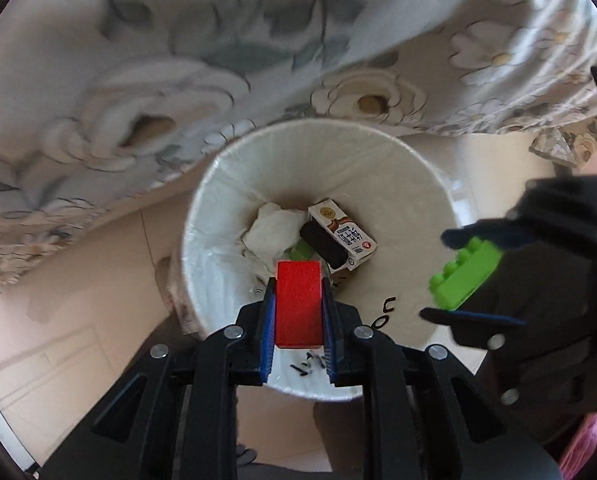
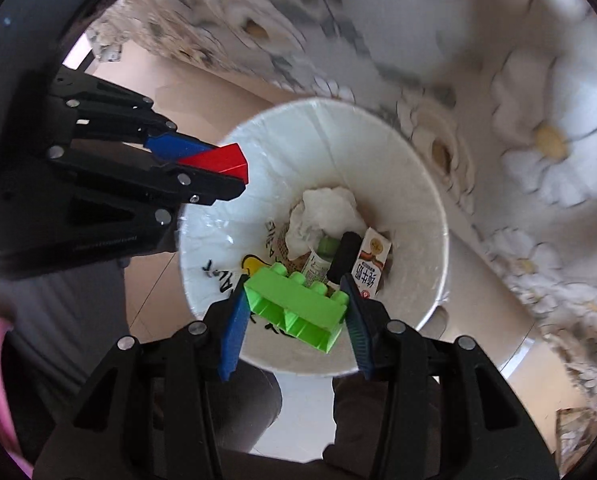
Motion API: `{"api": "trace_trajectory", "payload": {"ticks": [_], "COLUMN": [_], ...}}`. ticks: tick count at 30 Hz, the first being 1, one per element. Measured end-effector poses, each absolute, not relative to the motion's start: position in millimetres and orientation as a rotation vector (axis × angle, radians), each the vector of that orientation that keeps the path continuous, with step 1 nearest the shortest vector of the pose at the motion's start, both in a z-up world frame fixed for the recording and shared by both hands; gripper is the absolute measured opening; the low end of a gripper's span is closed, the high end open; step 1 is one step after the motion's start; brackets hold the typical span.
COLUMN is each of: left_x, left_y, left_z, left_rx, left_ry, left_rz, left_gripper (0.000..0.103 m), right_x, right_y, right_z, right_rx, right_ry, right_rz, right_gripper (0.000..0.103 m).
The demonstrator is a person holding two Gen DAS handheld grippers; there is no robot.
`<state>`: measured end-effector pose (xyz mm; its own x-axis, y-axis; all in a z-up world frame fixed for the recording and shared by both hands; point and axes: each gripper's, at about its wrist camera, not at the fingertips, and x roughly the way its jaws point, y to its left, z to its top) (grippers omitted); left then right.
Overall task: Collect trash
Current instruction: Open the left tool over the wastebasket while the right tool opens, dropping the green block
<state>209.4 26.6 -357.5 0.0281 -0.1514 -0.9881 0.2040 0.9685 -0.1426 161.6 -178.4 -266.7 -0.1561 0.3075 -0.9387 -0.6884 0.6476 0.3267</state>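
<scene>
**Both claws loaded above the bin**

Right now the left gripper [image 1: 298, 312] is clenched on a red rectangular foam-like block [image 1: 299, 304], its blue pads [image 1: 267, 336] pressed flat vs. the block's two long sides. The block sticks out fwd past the fingertips and hangs over the near rim of the round white bag-lined trash bin [image 1: 402, 184], w/ the bin mouth directly below.

The right gripper [image 2: 296, 308] grips a bright green plastic studded building brick [image 2: 298, 304] crosswise betw. its blue pads [image 2: 234, 332]; the brick is tilted, hollow underside facing the camera, studs facing into the bin. It too sits above the bin's near rim. In the left wrist view that brick [image 1: 464, 272] is off to the bin's right edge.

At the bin's bottom: crumpled white tissue [image 1: 274, 232], a small white-and-brown milk carton [image 1: 344, 236] lying on its side, a black cylindrical item [image 1: 324, 246] leaning vs. the carton, and a green-capped bottle [image 2: 322, 256] partly hidden.

Floral-print cloth [image 1: 146, 64] drapes behind the bin; beige tile floor [image 1: 58, 304] lies around it.
</scene>
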Motion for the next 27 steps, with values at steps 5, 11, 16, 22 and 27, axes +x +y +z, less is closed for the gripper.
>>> {"api": "trace_trajectory", "payload": {"ticks": [5, 11, 16, 22, 27], "left_x": [217, 224, 227, 228, 227], "left_y": [22, 22, 25, 25, 27], "left_z": [-380, -406, -425, -440, -443], "left_rx": [0.019, -0.028, -0.084, -0.134, -0.156], "left_ry": [1.559, 1.614, 1.658, 1.697, 1.698], "left_rz": [-0.262, -0.255, -0.253, -0.247, -0.218], "left_gripper": [0.022, 0.022, 0.022, 0.022, 0.056], "right_x": [162, 167, 170, 174, 173], "right_y": [-172, -169, -166, -162, -162], "right_z": [-297, -317, -330, -346, -358], "right_rx": [-0.329, -0.290, -0.270, -0.264, -0.254], "right_ry": [1.543, 1.591, 1.616, 1.636, 1.671], "right_rz": [0.869, 0.849, 0.837, 0.828, 0.808], "right_gripper": [0.046, 0.046, 0.046, 0.047, 0.061]}}
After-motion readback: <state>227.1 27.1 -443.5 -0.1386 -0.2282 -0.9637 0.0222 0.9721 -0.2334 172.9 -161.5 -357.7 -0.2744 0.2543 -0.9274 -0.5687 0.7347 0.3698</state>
